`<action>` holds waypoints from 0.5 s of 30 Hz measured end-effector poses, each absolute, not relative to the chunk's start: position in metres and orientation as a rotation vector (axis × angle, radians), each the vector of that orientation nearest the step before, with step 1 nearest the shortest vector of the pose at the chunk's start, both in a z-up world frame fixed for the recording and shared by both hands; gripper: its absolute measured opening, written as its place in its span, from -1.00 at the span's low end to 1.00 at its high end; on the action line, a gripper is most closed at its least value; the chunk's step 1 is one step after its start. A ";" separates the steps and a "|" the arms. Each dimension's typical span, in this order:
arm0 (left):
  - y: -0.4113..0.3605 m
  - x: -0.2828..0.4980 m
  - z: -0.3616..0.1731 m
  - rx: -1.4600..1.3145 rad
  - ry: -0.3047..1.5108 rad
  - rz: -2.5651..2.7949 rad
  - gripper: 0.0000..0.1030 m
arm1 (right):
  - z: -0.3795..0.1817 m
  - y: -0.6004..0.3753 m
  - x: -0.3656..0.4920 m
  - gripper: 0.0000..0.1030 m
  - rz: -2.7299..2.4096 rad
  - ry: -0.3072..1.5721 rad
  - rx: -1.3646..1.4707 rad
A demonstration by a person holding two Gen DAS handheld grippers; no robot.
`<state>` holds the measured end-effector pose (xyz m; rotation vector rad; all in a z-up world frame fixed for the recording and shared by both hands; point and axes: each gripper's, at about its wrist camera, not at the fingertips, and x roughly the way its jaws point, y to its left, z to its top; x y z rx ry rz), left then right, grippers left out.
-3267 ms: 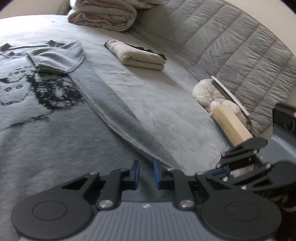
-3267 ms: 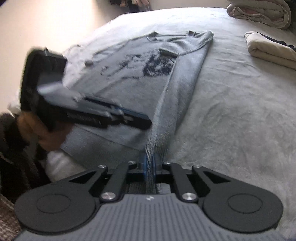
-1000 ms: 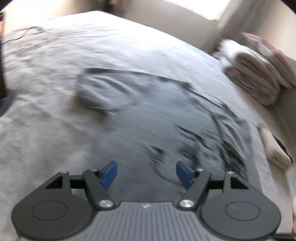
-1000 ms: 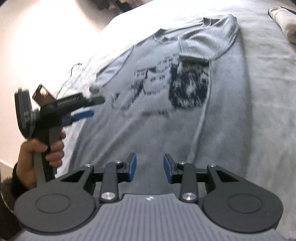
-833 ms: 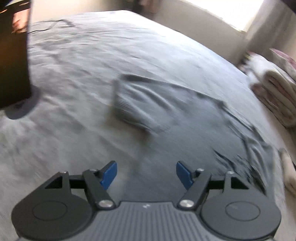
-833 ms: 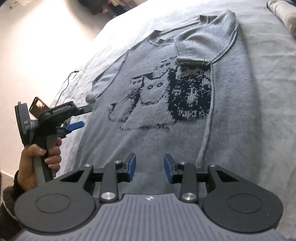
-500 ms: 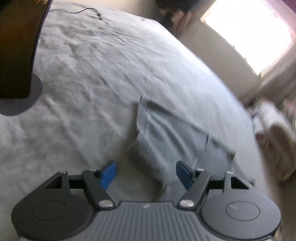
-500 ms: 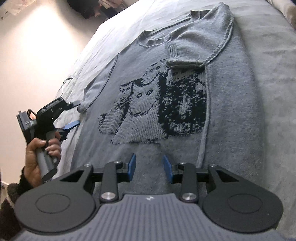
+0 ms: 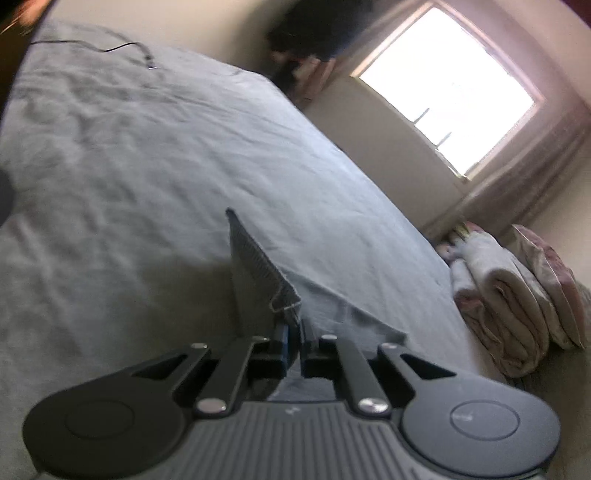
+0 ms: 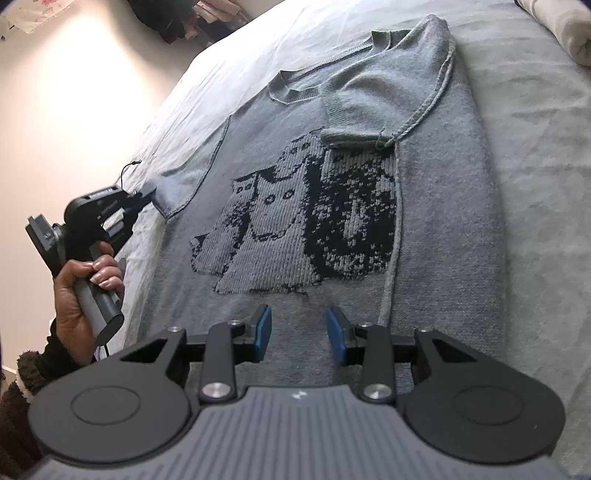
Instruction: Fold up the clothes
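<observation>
Sweater (image 10: 354, 206) flat, frame centre; left gripper (image 9: 293, 341) has just closed, pinching its sleeve cuff (image 9: 258, 273); right gripper (image 10: 298, 334) spread, empty; risk: thin pinch slips when lifted, fold skews.

A bed (image 10: 535, 155) with a pale grey cover carries everything. A grey sweater (image 10: 443, 258) lies flat on it, front up (cat pattern showing), one sleeve folded across the chest. A thin black cable (image 9: 110, 46) trails over the far edge. A folded cream cloth (image 10: 565, 33) sits near one corner, blankets (image 9: 509, 295) stacked beyond.
</observation>
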<state>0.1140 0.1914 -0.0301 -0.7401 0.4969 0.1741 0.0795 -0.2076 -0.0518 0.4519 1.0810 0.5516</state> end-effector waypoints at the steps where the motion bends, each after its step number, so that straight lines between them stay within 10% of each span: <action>1: 0.187 0.116 -0.027 -0.728 0.497 0.158 -0.90 | -0.052 -0.208 0.079 -0.26 0.551 1.080 0.453; 15: 0.106 0.135 -0.031 -0.636 0.580 -0.045 -0.89 | -0.050 -0.211 0.082 -0.26 0.544 1.077 0.460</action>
